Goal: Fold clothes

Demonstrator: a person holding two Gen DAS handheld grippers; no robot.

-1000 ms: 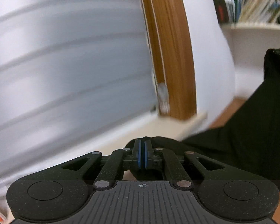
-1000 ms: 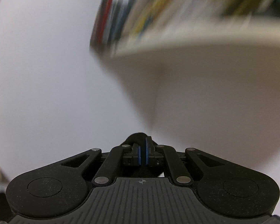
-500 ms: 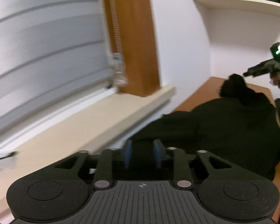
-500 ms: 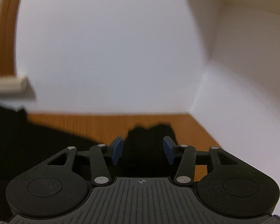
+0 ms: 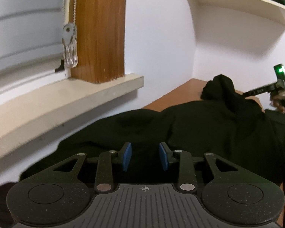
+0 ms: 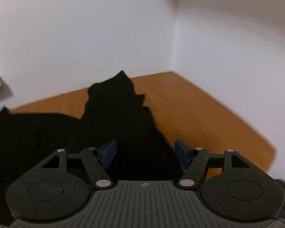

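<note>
A black garment lies crumpled on the wooden table, spread from the window side to the right. My left gripper hangs low over its near edge, blue pads apart; dark cloth lies under and between them without being pressed. In the right wrist view a bunched peak of the same black garment rises ahead. The right gripper has its jaws opening, with cloth lying loose between the wide-set pads. Far right in the left wrist view, a hand holds the other tool, its green light on.
A pale window sill and a wooden window frame run along the left, with a clear blind-cord pull hanging. White walls meet in a corner behind the table. A shelf with books sits high on the right.
Both grippers were shut on black cloth and raised; they have dropped toward the table and their jaws have parted. The garment now lies on the table instead of hanging.
</note>
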